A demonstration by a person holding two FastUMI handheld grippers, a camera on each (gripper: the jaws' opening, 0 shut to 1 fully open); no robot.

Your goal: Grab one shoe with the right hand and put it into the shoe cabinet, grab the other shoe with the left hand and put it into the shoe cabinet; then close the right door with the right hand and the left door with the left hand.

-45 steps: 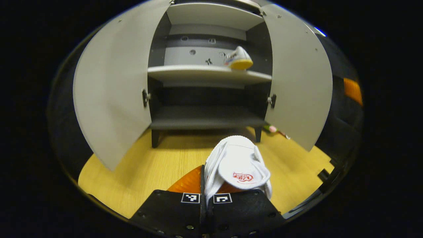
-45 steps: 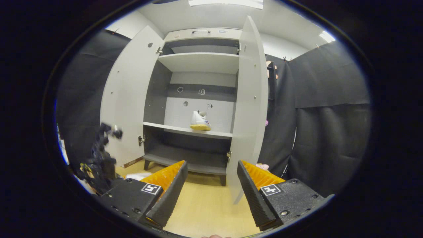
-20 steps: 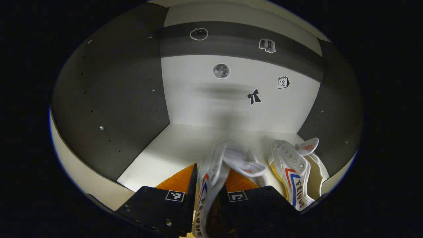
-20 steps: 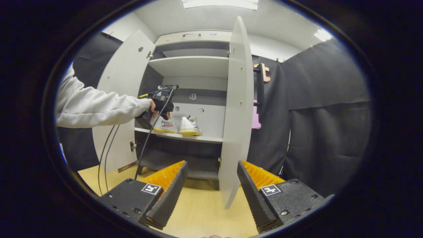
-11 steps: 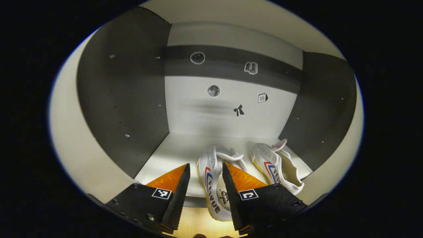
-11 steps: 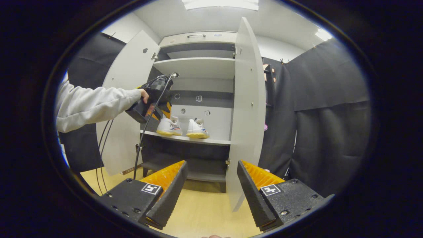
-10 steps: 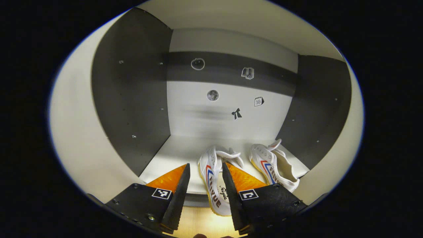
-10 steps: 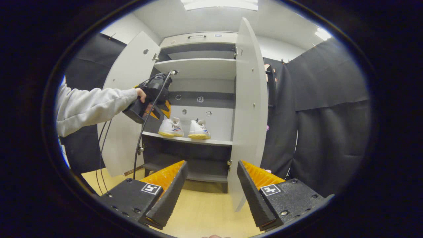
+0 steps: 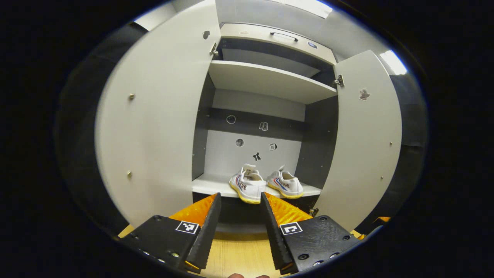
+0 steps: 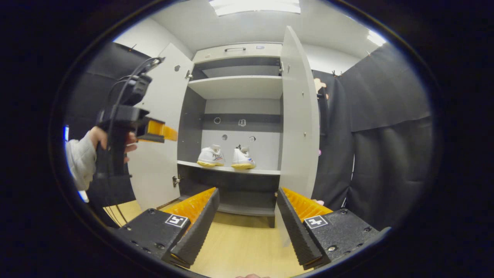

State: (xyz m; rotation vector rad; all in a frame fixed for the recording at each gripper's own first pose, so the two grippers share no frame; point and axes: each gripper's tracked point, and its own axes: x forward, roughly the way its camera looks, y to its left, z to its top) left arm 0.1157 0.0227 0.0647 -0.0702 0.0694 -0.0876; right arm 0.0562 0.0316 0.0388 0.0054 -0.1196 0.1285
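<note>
- Two shoes sit side by side on the middle shelf (image 9: 208,184) of the shoe cabinet (image 10: 235,50): left shoe (image 9: 247,187), right shoe (image 9: 286,184).
- Left door (image 9: 158,127) and right door (image 9: 362,143) stand open.
- Left gripper (image 9: 238,216) hangs before the cabinet (fingers apart, nothing between).
- Right gripper (image 10: 247,216) is spread too, holding nothing.

Both hand-held grippers are held level with fingers spread and empty: the left hand-held gripper (image 9: 239,227), the right hand-held gripper (image 10: 247,224).
</note>
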